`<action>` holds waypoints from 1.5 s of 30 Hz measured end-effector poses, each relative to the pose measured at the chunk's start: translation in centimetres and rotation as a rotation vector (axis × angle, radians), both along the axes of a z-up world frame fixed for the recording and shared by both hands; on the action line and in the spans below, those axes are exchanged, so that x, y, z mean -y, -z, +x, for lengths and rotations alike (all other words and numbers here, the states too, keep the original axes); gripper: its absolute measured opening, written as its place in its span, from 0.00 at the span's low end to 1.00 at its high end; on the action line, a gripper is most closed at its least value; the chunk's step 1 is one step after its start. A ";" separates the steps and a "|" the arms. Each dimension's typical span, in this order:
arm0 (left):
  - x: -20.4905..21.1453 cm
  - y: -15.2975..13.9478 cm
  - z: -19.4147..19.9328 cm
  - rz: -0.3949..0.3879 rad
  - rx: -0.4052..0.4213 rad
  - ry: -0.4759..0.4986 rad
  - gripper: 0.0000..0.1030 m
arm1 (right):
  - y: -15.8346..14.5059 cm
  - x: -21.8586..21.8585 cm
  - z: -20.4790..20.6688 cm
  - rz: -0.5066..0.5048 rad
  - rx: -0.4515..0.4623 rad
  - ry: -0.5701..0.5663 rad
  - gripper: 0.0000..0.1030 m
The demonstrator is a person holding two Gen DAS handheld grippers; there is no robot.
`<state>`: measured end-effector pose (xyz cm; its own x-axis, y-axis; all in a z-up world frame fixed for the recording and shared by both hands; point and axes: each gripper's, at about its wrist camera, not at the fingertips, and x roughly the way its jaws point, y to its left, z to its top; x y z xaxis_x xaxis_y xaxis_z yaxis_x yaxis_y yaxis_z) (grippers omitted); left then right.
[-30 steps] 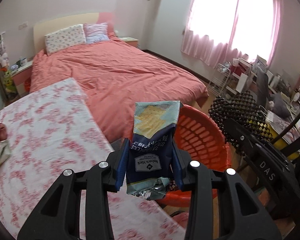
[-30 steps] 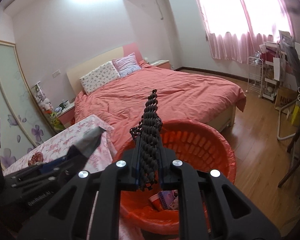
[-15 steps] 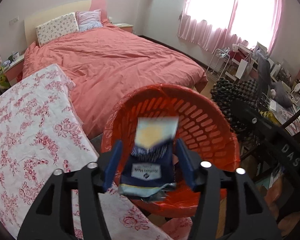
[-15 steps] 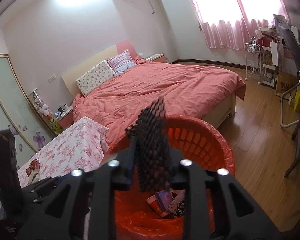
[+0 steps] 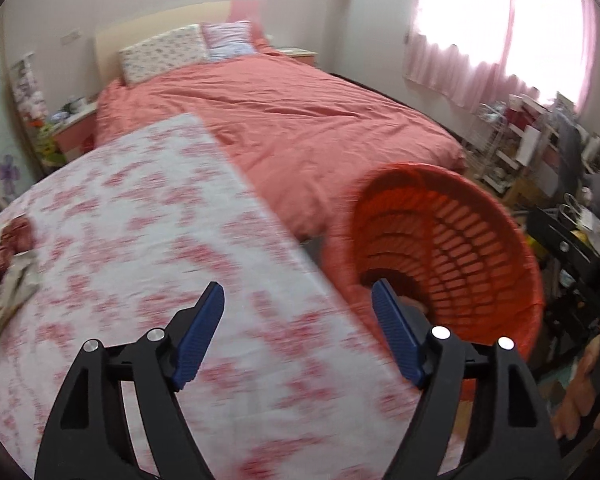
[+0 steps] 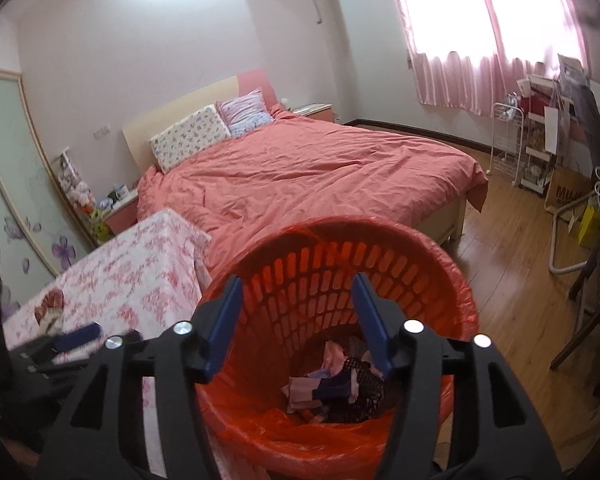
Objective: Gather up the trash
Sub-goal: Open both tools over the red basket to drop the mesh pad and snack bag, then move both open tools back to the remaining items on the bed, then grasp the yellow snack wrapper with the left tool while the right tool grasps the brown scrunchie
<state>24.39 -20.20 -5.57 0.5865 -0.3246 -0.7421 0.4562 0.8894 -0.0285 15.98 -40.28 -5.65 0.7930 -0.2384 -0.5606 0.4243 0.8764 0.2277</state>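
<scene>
An orange slatted trash basket [image 6: 440,276] lined with an orange bag stands beside the floral-cloth table [image 5: 132,216]; it also shows in the left wrist view [image 5: 496,248]. Wrappers and a black mesh piece [image 6: 340,384] lie at its bottom. My right gripper [image 6: 298,316] is open and empty above the basket's mouth. My left gripper [image 5: 298,328] is open and empty over the table's right edge, left of the basket. Some wrappers and a red item [image 5: 12,256] lie at the table's far left.
A bed with a salmon cover [image 6: 308,176] stands behind the table and basket. A cluttered rack and desk [image 6: 548,140] line the right wall under pink curtains. Wooden floor [image 6: 512,264] lies right of the basket. The other gripper's black body [image 5: 580,264] shows at right.
Both grippers opened: the cracker wrapper and the black mesh piece dropped into the basket. The left gripper then swung left over the table.
</scene>
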 end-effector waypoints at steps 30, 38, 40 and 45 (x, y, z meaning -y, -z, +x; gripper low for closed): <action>-23.6 3.5 9.5 0.168 -0.005 -0.417 0.84 | 2.5 -20.9 8.6 -0.044 -0.170 -0.384 0.72; -24.5 3.5 9.1 0.135 -0.010 -0.437 0.56 | 2.9 -21.7 9.2 -0.028 -0.187 -0.394 0.72; -25.2 3.5 8.3 0.123 -0.014 -0.447 0.56 | 3.0 -21.9 9.3 -0.025 -0.190 -0.399 0.72; -27.9 3.7 4.8 0.134 -0.010 -0.485 0.56 | 3.1 -22.8 9.6 -0.027 -0.197 -0.419 0.72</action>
<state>29.16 7.67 -9.24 0.6391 0.0827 -0.7647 -0.0106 0.9951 0.0987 25.55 -17.50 -8.79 0.7030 0.0629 -0.7084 0.0656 0.9861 0.1526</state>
